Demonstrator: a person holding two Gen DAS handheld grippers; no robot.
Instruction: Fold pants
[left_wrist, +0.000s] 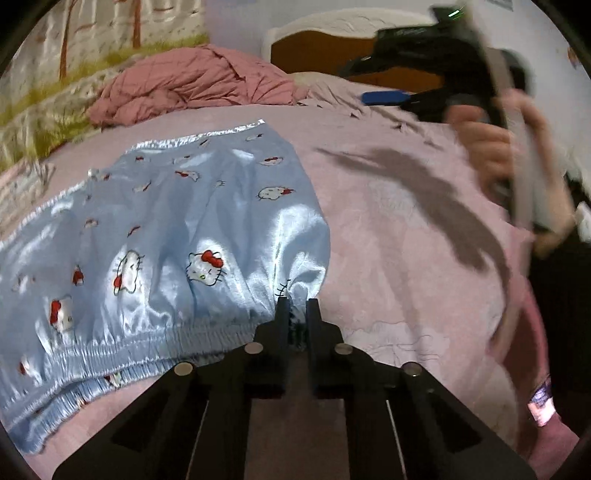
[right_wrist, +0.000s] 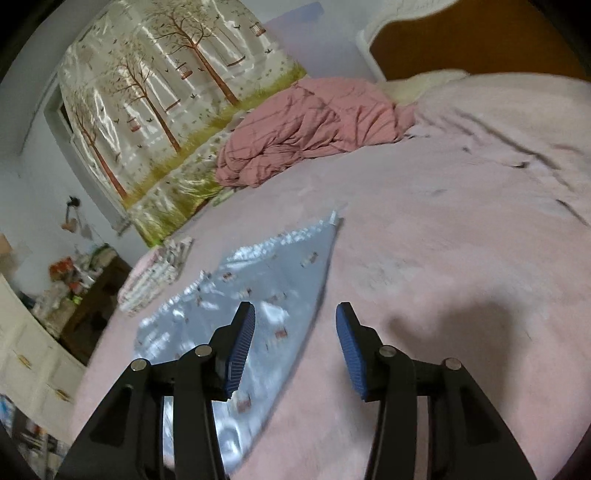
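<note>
**Clerk:** While your left gripper (left_wrist: 297, 308) is pinched tight on the elastic waistband corner of the pyjama pants (left_wrist: 166, 229), list the step as: corner gripped, fold not yet carried over.

**Operator:** And my right?

**Clerk:** Right gripper (right_wrist: 295, 314): jaws apart, nothing between the blue ribbed pads (right_wrist: 242, 350), hovering above the bed, blurred in both views.

**Operator:** Item location?

**Clerk:** Pants lie spread flat on the pink bedsheet (left_wrist: 388, 229), clear of the crumpled rose quilt (left_wrist: 192, 85) by the headboard (left_wrist: 314, 51). Material: pale blue satin, glossy, slippery by the look of it, printed with cartoon cats with red bows; the waistband is gathered and ruched.

**Operator:** Next move?

**Clerk:** Probably you bring the right down on another waistband corner, then lift both together. Keep the pinch firm; satin slides.
</note>
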